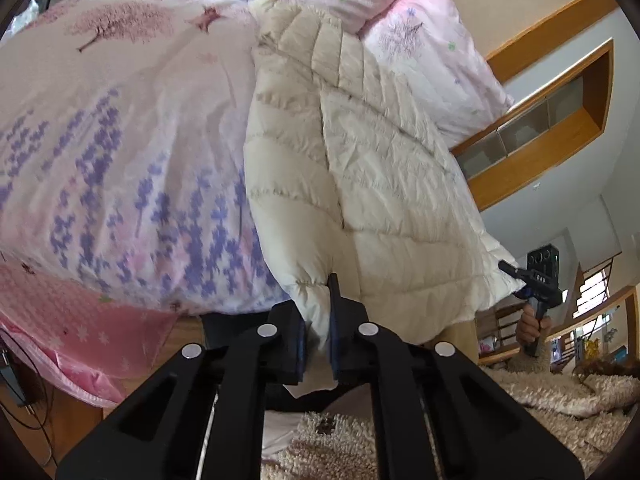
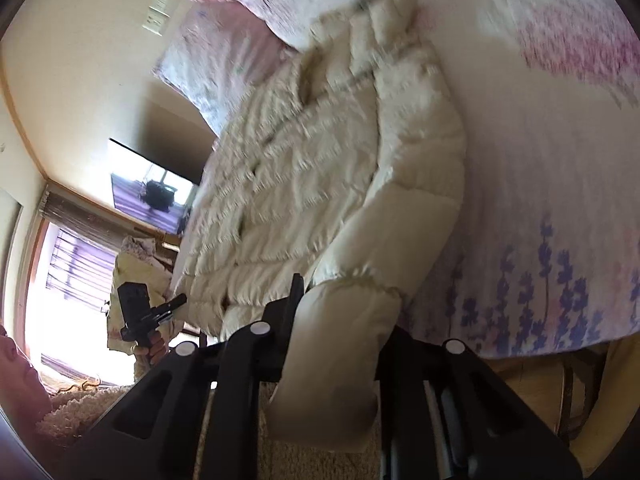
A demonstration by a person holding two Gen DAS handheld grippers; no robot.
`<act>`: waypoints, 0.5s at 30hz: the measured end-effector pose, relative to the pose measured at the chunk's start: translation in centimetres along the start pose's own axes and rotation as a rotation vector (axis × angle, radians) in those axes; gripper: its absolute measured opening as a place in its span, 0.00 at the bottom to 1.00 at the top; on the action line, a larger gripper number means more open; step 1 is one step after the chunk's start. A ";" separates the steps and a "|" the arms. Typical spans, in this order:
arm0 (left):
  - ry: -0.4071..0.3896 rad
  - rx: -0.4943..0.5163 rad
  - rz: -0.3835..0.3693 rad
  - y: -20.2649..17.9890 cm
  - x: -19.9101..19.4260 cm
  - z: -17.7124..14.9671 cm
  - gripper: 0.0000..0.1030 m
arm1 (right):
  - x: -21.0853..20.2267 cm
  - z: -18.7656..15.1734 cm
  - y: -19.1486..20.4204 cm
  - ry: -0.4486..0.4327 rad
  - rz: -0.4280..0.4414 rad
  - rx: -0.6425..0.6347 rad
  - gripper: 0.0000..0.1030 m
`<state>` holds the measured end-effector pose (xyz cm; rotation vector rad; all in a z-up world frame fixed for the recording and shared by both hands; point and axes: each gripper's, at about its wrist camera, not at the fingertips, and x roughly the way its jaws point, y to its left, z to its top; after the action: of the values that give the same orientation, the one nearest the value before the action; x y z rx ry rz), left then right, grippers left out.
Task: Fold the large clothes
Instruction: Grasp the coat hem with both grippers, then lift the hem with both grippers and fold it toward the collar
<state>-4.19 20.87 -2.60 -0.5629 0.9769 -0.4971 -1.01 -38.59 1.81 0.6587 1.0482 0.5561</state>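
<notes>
Left gripper (image 1: 318, 344) pinches cream puffer jacket (image 1: 360, 184) hem at bed's near edge. Right gripper (image 2: 332, 332) clamps jacket cuff, sleeve bulging between jaws. Jacket lies spread lengthwise on floral bedspread (image 1: 120, 152), collar toward pillows (image 1: 436, 56) at far end, hem corners overhanging near edge.

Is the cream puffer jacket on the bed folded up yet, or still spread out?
Spread out. The cream puffer jacket lies lengthwise along the floral bedspread, and its body shows no fold.
</notes>
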 end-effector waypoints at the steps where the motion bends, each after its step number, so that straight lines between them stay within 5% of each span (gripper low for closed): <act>1: -0.018 0.001 -0.005 -0.1 -0.3 0.3 0.06 | -0.5 0.1 0.4 -0.035 0.001 -0.017 0.15; 15: -0.301 0.082 -0.056 -2.7 -6.7 4.6 0.05 | -4.3 1.0 9.5 -0.354 -0.002 -0.280 0.12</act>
<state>-3.71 24.04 5.35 -0.5735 0.6532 -0.4839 -2.83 -35.37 11.60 0.4851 0.6250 0.5485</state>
